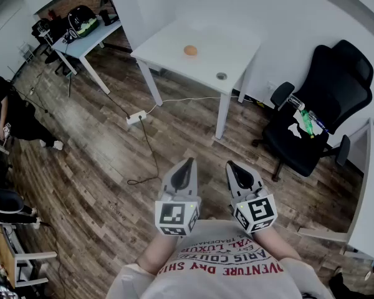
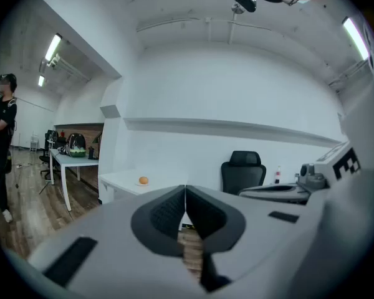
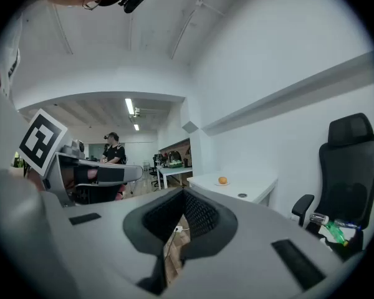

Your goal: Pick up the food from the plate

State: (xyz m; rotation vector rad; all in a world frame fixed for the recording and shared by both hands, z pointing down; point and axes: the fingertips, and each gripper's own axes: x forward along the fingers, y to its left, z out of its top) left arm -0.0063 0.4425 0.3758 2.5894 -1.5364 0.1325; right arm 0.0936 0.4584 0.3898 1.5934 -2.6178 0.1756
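The food is sitting on the far white table, well apart from both tools. The left tool and right tool are hanging near the person, jaws pressed together and empty. The approach is likely only beginning; the next move calls for walking closer and spreading one tool's jaws.

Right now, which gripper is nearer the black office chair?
Right. The chair stands ahead and to the right of the right gripper; the left gripper is beside it, on the far side.
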